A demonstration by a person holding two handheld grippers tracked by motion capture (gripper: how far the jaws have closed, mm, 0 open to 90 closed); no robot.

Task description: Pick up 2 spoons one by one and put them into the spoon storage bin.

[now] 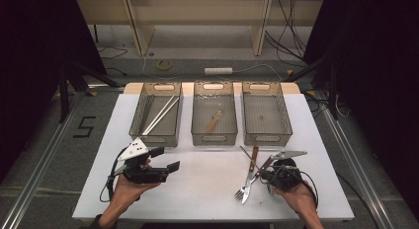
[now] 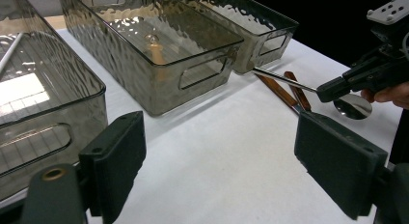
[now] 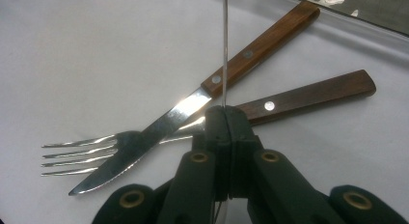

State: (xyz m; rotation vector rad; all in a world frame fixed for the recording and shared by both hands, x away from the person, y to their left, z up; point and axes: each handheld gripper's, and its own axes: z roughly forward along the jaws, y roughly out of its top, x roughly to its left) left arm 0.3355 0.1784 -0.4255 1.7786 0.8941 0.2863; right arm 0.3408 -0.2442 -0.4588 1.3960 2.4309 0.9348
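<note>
My right gripper (image 1: 263,175) (image 3: 225,113) is shut on the thin metal handle of a spoon (image 1: 245,153) (image 3: 224,40). In the left gripper view it (image 2: 333,91) holds that spoon (image 2: 353,106) just above the white table, bowl towards the hand. Below it a wooden-handled knife (image 1: 254,157) (image 3: 251,52) lies crossed over a wooden-handled fork (image 1: 242,192) (image 3: 313,93). My left gripper (image 1: 167,159) (image 2: 226,156) hovers open and empty at the front left, pointing right.
Three clear grey bins stand in a row at the back: the left bin (image 1: 148,139) holds two metal chopsticks (image 1: 160,115), the middle bin (image 1: 214,138) a wooden-handled utensil (image 1: 213,123), and the right bin (image 1: 267,138) nothing. Bare table (image 1: 207,189) lies between my grippers.
</note>
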